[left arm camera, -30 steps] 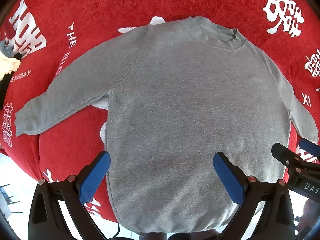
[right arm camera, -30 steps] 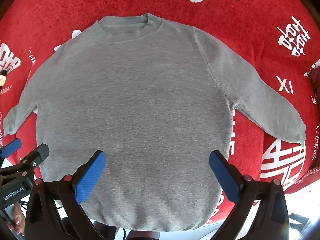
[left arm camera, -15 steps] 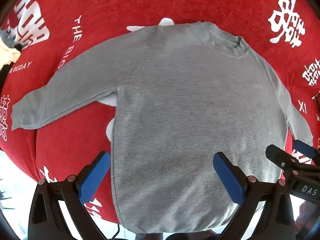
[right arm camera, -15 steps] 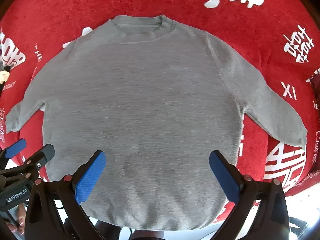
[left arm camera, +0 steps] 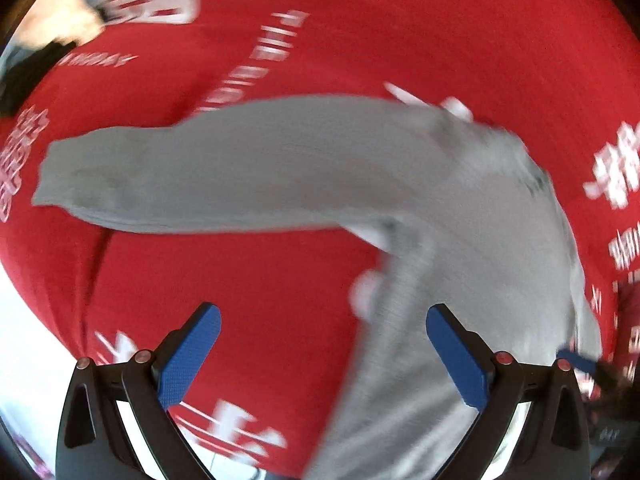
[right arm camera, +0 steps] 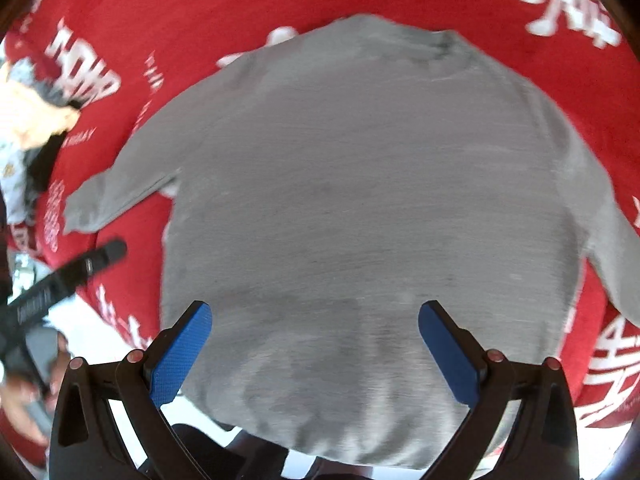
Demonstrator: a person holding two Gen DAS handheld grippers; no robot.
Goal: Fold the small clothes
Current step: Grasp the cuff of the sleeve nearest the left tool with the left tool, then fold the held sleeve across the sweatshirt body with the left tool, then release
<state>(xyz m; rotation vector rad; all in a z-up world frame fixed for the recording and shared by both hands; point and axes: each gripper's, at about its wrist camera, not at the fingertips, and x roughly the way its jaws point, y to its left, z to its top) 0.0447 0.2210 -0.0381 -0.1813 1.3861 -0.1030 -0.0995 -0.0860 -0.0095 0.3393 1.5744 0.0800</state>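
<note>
**A:** Fingers on the left gripper are spread wide w/ nothing between them. Same on the right gripper: blue pads far apart, gripping nothing.

**B:** Where's the garment?

**A:** Grey sweater lies flat, front up, on the red cloth w/ white lettering. In the right wrist view the collar's at 12 o'clock, the hem at 6 (hanging slightly past the table edge, I think), one sleeve out toward 9, the other trailing toward 3–4.

**B:** Why spread flat like that?

**A:** Prob. so both sleeves and sides can be reached and folded in cleanly; no fold made yet, as far as I can see.

**B:** And the left side?

**A:** Left view is blurred. The long sleeve runs from centre out to 9 o'clock, cuff end at the far left, w/ the body at 3–5. Gripper hangs over bare cloth at 6, below the sleeve, not touching it. My guess: it's lining up on that sleeve, hence the wide opening.

**B:** Anything else?

**A:** Other clothes heaped at 9–10 in the right view; too blurred to identify.
</note>
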